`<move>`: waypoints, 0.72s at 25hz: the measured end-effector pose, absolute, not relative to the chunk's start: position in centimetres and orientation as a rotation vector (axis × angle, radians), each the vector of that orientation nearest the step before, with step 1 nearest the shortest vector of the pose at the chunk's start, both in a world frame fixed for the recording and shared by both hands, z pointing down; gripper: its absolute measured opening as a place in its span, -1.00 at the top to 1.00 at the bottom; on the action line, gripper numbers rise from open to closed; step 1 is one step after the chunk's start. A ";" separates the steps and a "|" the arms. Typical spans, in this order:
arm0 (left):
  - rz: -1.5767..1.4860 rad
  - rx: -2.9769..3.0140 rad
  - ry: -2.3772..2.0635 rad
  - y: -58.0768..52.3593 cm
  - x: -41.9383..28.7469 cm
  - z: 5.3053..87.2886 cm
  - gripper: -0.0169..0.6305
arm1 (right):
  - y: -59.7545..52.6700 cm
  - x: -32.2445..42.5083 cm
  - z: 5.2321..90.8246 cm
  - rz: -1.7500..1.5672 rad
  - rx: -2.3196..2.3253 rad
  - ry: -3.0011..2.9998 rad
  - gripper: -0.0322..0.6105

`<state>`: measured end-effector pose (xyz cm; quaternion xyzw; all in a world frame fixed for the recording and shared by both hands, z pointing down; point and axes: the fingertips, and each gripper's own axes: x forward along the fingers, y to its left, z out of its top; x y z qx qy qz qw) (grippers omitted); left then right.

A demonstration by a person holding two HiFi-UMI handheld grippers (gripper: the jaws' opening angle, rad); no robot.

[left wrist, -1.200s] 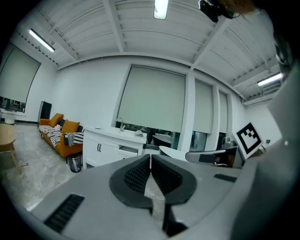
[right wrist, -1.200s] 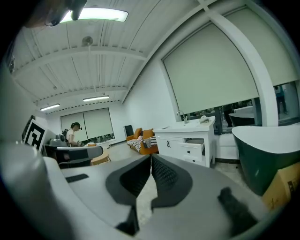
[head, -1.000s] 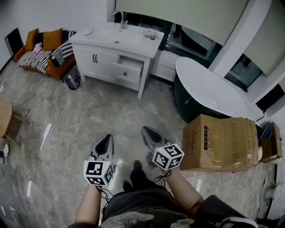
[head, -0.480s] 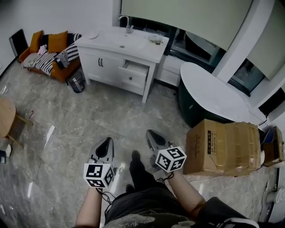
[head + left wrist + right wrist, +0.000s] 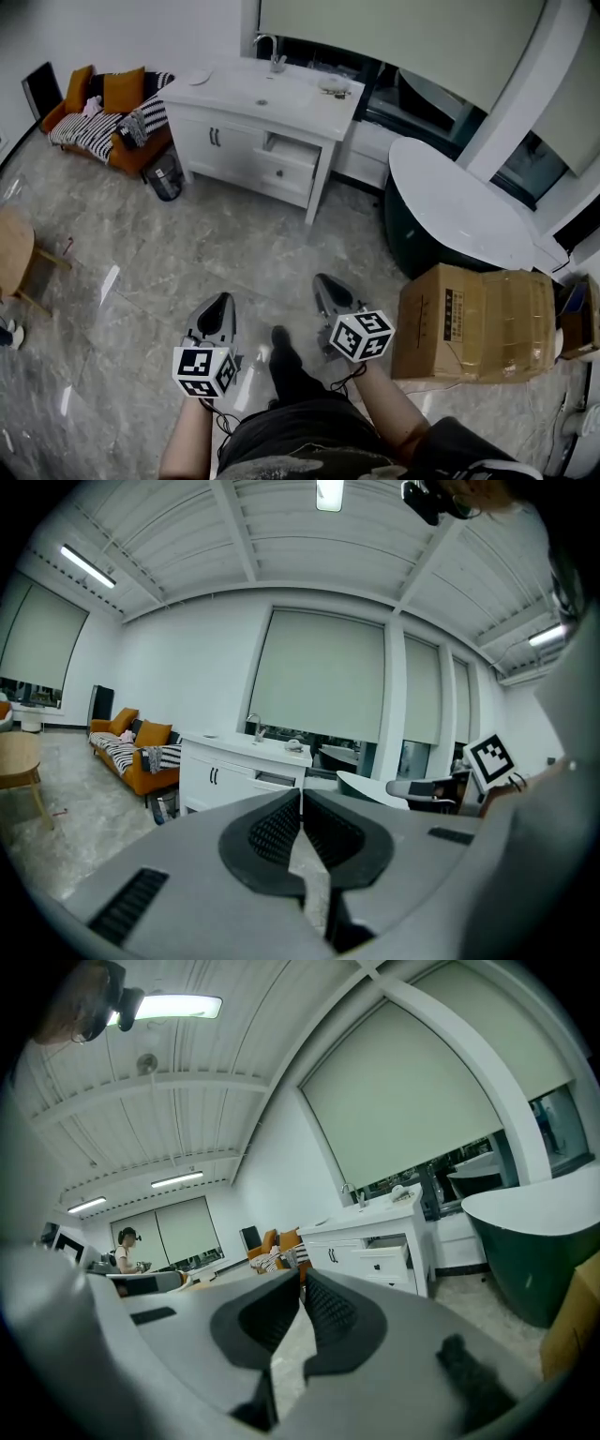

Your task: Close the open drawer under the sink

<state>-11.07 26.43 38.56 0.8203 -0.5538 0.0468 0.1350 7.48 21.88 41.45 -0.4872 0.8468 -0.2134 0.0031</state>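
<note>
Two grippers: left gripper (image 5: 221, 300) and right gripper (image 5: 324, 280) both closed, empty
Drawer (image 5: 292, 151): pulled out, right of cabinet doors (image 5: 214, 139)

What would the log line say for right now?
drawer: open | left gripper: shut, empty | right gripper: shut, empty | vanity: not reached

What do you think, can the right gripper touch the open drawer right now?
Probably not yet. The right gripper hangs far from the open drawer in the sink cabinet, with only floor between. Nothing blocks the way; the person must walk closer.
</note>
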 end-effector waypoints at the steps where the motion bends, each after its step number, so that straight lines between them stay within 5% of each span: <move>1: 0.134 2.368 -1.610 25.3 -11.2 38.7 0.89 | 20.8 7.7 41.7 -0.674 -1.530 2.653 0.80; 18: 0.265 2.339 -1.571 5.5 -8.7 40.1 0.89 | -0.5 9.9 44.2 -0.779 -1.527 2.639 0.80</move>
